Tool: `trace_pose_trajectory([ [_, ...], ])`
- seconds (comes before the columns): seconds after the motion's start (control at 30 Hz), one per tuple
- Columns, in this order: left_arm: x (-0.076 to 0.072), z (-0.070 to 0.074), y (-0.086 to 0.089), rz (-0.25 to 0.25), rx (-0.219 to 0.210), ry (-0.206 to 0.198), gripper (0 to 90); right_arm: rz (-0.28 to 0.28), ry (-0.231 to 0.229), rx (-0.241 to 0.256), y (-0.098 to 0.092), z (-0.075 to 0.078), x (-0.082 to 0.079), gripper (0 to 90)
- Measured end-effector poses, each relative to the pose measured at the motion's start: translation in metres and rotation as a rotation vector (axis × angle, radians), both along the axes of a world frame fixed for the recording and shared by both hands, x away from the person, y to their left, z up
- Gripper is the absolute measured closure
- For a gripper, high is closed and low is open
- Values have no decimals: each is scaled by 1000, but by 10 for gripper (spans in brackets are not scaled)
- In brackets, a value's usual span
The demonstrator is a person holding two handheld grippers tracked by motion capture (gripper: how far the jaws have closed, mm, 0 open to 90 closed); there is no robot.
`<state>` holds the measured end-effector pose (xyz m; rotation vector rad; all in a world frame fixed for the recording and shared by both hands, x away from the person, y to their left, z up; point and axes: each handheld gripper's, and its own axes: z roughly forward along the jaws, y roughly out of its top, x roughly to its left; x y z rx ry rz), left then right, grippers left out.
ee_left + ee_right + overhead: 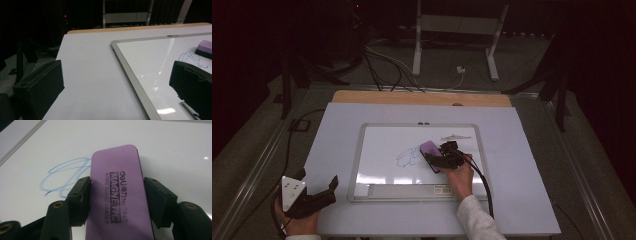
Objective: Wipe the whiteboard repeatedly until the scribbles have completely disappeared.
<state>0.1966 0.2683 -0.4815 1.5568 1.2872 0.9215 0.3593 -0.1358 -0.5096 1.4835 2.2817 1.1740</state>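
Note:
A white-framed whiteboard (357,165) (132,77) (175,150) lies flat on the pale table sheet. A blue scribble (407,157) (191,58) (65,177) marks its middle. My right gripper (434,160) (117,197) is shut on a purple magnetic eraser (429,148) (205,46) (115,190), one jaw against each long side. The eraser rests on the board at the scribble's right edge and covers part of it. My left gripper (318,179) (116,87) stands open near the table's front left corner, off the board, with nothing between its jaws.
A marker (455,137) lies on the board's upper right part. The sheet (522,165) leaves bare margins around the board. A wooden table edge (422,97) runs along the back. Cables (387,65) and white stand legs (417,50) sit on the dark floor behind.

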Motion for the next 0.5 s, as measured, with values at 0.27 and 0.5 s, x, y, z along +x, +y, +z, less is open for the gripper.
trace_pose_trajectory([
  [0.27, 0, 0, 0, -2, 0, 0, 2, 154, -6, 10, 27, -1, -15, 413],
  [0.5, 0, 0, 0, 0, 0, -1, 2, 144, -10, 10, 29, -1, -14, 413],
])
